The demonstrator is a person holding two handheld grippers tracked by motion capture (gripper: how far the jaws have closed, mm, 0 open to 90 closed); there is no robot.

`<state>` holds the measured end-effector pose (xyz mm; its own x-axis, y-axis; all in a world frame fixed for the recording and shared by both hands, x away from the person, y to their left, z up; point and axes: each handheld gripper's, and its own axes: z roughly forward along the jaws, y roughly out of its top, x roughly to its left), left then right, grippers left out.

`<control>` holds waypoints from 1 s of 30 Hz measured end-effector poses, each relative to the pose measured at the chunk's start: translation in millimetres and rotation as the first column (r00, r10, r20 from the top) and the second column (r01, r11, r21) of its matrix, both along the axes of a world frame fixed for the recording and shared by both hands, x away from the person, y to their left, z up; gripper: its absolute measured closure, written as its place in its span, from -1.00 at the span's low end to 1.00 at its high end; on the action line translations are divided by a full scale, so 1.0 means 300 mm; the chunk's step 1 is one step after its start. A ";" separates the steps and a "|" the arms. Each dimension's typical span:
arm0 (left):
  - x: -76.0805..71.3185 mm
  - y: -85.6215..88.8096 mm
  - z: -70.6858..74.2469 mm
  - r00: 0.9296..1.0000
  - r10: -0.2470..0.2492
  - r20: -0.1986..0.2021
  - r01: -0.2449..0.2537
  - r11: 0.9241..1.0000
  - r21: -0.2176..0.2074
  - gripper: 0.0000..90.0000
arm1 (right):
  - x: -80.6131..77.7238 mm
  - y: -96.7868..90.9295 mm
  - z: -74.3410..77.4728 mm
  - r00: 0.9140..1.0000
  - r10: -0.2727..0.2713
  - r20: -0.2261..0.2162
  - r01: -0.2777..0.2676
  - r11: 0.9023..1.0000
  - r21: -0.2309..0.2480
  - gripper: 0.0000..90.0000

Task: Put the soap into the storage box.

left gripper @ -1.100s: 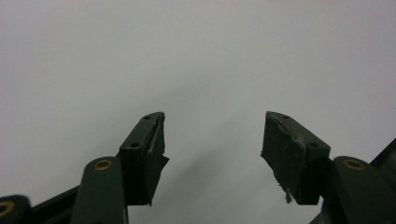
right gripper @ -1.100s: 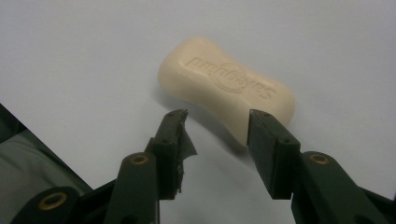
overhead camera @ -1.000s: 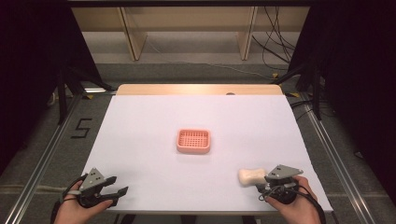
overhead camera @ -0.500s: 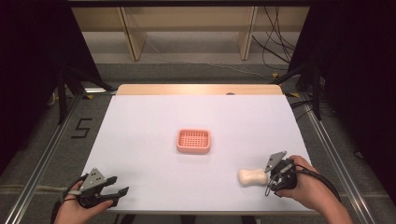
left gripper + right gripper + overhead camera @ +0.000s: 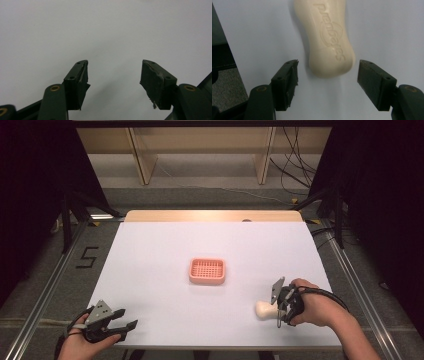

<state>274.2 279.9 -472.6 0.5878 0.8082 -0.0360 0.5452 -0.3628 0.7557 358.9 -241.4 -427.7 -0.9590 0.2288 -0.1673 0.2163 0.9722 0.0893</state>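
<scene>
While the right tongs (image 5: 325, 75) stand wide open, we find the soap (image 5: 325, 37) lying flat on the table (image 5: 165, 250) straight ahead of them, its near rounded end just reaching in between the two tips. Those jaws have just been opening, and nothing is gripped: both pads stand clear of the bar, with white table showing on either side. In the high view the right tongs (image 5: 278, 306) sit near the table's front right, and the soap (image 5: 265, 308) pokes out leftward from them, toward the middle of the table.

What matters for us now is the long axis. From the right gripper view the bar runs away from the tongs, nearly in line with them and leaning a touch to one side, so the jaws straddle its narrow width, not its length. A short push forward should, we judge, put the pads on either flank of the bar.

Over at the front left corner, the left tongs (image 5: 117, 326) rest open and empty above bare table, well apart from the soap. The right hand is clearly the nearer one. The pink basket (image 5: 207, 270) waits at mid-table, up and left of the soap, a likely place for it.
</scene>
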 end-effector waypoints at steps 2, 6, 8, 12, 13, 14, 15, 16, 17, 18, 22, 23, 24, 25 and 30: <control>0.001 0.000 -0.001 1.000 -0.002 0.001 0.002 1.000 -0.001 -0.14 | 0.010 0.009 -0.008 1.000 0.017 -0.008 -0.017 1.000 -0.009 -0.25; 0.000 0.001 0.001 1.000 0.001 -0.002 -0.001 1.000 0.002 -0.14 | 0.029 0.023 -0.016 1.000 0.023 -0.015 -0.023 0.999 -0.026 -0.25; 0.001 0.000 -0.002 1.000 -0.002 0.001 0.002 1.000 -0.002 -0.14 | 0.036 0.033 -0.014 0.999 0.026 -0.022 -0.027 0.999 -0.038 -0.25; 0.000 0.001 0.000 1.000 -0.008 -0.003 0.008 1.000 0.006 -0.14 | 0.054 0.055 -0.014 0.998 0.062 -0.030 -0.062 0.998 -0.027 -0.24; 0.000 0.000 -0.001 1.000 -0.003 -0.001 0.003 1.000 0.002 -0.14 | 0.062 0.061 -0.016 0.996 0.086 -0.036 -0.087 0.996 -0.029 -0.24; 0.000 0.001 0.000 1.000 -0.004 -0.002 0.004 1.000 0.001 -0.14 | 0.060 0.067 -0.019 0.997 0.068 -0.044 -0.070 0.997 -0.034 -0.24; 0.000 0.001 -0.001 1.000 -0.002 0.000 0.002 1.000 0.000 -0.14 | 0.065 0.077 -0.026 0.996 0.076 -0.044 -0.078 0.996 -0.036 -0.24; 0.000 0.001 -0.001 1.000 -0.002 0.000 0.002 1.000 0.000 -0.14 | 0.065 0.077 -0.026 0.996 0.076 -0.044 -0.078 0.996 -0.036 -0.24; 0.000 0.001 -0.001 1.000 -0.002 0.001 0.002 1.000 0.001 -0.14 | 0.078 0.085 -0.034 0.991 0.119 -0.056 -0.120 0.992 -0.032 -0.24; -0.001 0.001 -0.001 1.000 -0.002 0.001 0.002 1.000 0.001 -0.14 | 0.078 0.085 -0.034 0.991 0.119 -0.056 -0.120 0.992 -0.032 -0.24; 0.001 0.000 -0.002 1.000 -0.003 0.005 0.002 1.000 0.004 -0.14 | 0.084 0.095 -0.045 0.992 0.097 -0.076 -0.101 0.994 -0.048 -0.21; 0.000 0.001 0.000 1.000 -0.008 0.003 0.008 1.000 0.010 -0.14 | 0.086 0.098 -0.052 0.991 0.100 -0.088 -0.105 0.993 -0.050 -0.18; 0.000 0.000 -0.001 1.000 -0.007 0.001 0.007 1.000 0.004 -0.14 | 0.086 0.098 -0.052 0.991 0.100 -0.088 -0.105 0.993 -0.050 -0.18; 0.000 0.000 -0.001 1.000 -0.008 0.001 0.008 1.000 0.004 -0.14 | 0.090 0.101 -0.056 0.990 0.108 -0.092 -0.113 0.992 -0.055 -0.14; 0.000 0.000 0.000 1.000 -0.007 0.002 0.007 1.000 0.011 -0.14 | 0.091 0.105 -0.063 0.990 0.083 -0.112 -0.091 0.994 -0.067 -0.07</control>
<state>274.1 279.8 -472.6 0.5938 0.8042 -0.0265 0.5411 -0.3748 0.7528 386.1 -209.8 -446.7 -0.9881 0.1349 -0.0741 0.1353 0.9908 -0.0007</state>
